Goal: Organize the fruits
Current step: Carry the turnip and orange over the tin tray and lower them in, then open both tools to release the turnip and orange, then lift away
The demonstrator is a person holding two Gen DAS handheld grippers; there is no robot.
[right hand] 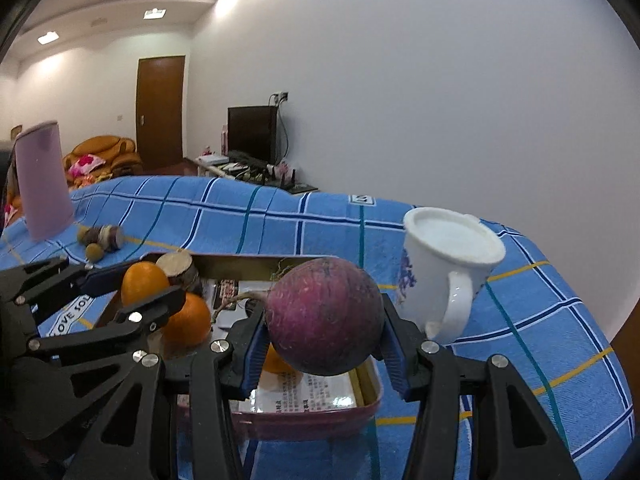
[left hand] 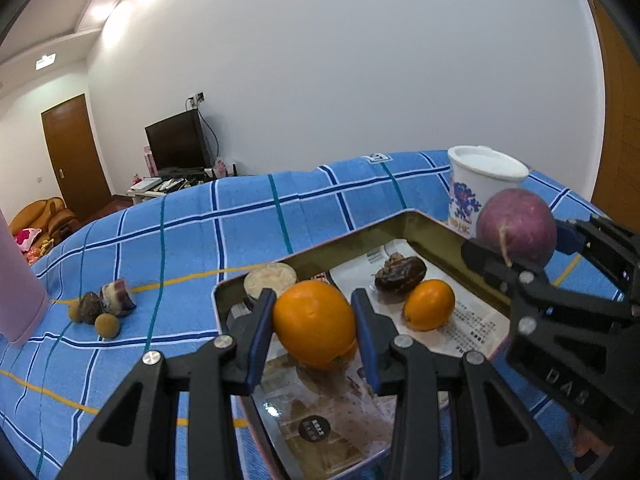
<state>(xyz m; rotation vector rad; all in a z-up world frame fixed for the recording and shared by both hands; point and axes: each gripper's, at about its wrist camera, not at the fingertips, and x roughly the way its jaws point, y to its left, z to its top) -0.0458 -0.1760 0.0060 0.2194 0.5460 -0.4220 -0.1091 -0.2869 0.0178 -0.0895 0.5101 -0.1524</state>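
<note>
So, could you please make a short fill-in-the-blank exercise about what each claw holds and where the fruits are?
1. The left claw is shut on an ____.
2. The right claw holds a purple ____ above the tray.
3. The mug stands ____ the tray, on the blue cloth.
4. A second orange lies ____ the tray.

Missing words: orange; radish; outside; inside

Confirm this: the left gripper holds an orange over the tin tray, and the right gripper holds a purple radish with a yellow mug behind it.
Not quite: the mug is white with a blue pattern, as the right wrist view shows. The rest stands: left gripper holds the orange over the tin tray, right gripper the purple radish.
</note>
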